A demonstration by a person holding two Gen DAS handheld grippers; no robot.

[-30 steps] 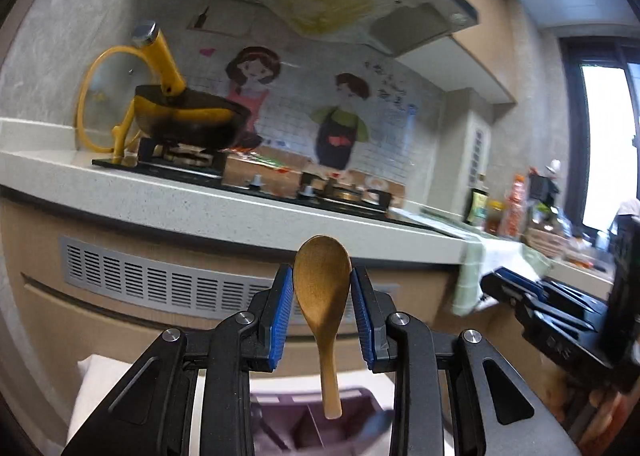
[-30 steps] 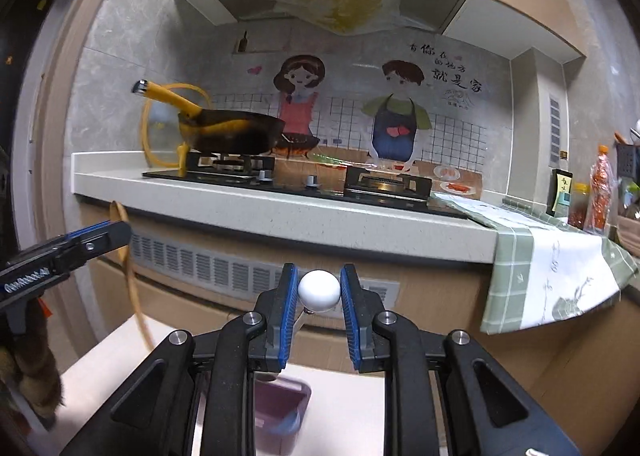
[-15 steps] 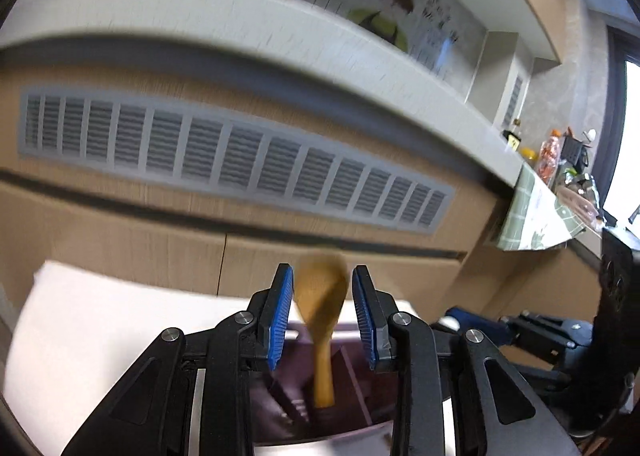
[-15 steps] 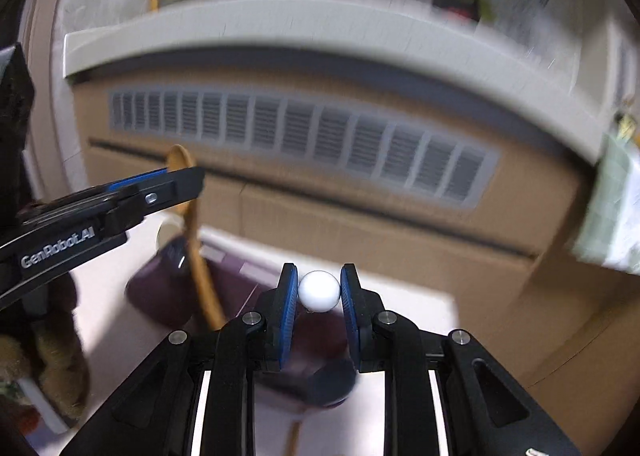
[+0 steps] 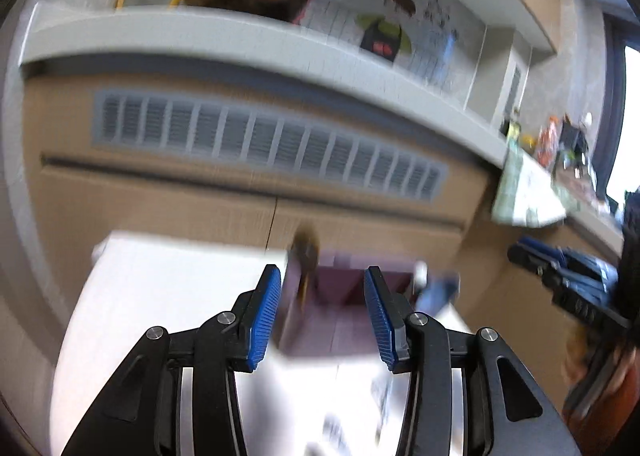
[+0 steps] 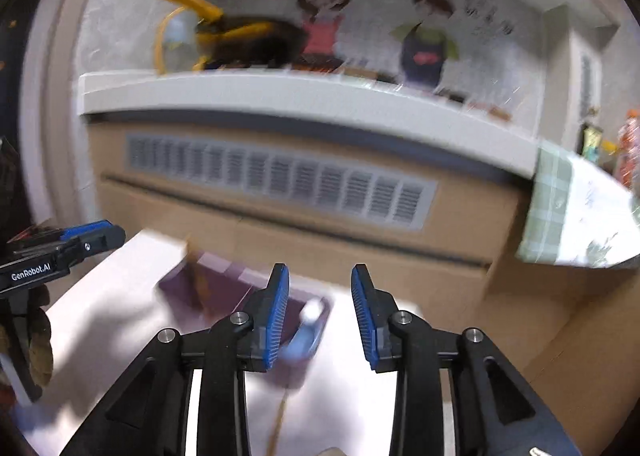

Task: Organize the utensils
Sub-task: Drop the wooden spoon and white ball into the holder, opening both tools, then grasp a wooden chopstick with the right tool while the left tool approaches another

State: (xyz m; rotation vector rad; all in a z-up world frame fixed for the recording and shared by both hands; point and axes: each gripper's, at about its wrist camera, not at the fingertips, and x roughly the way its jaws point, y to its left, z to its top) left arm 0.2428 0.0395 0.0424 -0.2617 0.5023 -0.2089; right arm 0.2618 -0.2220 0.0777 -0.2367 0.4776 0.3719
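Both views are blurred by motion. My left gripper [image 5: 322, 270] stands wide, its jaws opening, with no pad touching anything. Just beyond its left pad the wooden spoon [image 5: 304, 260] stands loose in the purple divided tray [image 5: 352, 290] on the white table [image 5: 160, 296]. My right gripper [image 6: 320, 268] is also opening and holds nothing. A blue utensil with a white ball end [image 6: 308, 320] lies below its jaws at the tray's [image 6: 224, 284] near corner. The same utensil [image 5: 436, 288] shows in the left wrist view. The spoon [image 6: 196, 276] stands at the tray's far left.
Behind the table runs a kitchen counter [image 6: 304, 100] with a brown cabinet front and a grey vent grille [image 6: 280, 180]. A yellow-handled pan [image 6: 240, 36] sits on the hob. A green checked cloth [image 6: 568, 208] hangs over the counter's right end.
Both grippers have come down from counter height to the tray and opened. The wooden spoon has left the left jaws and the ball-ended utensil has left the right jaws; both are now in the tray.
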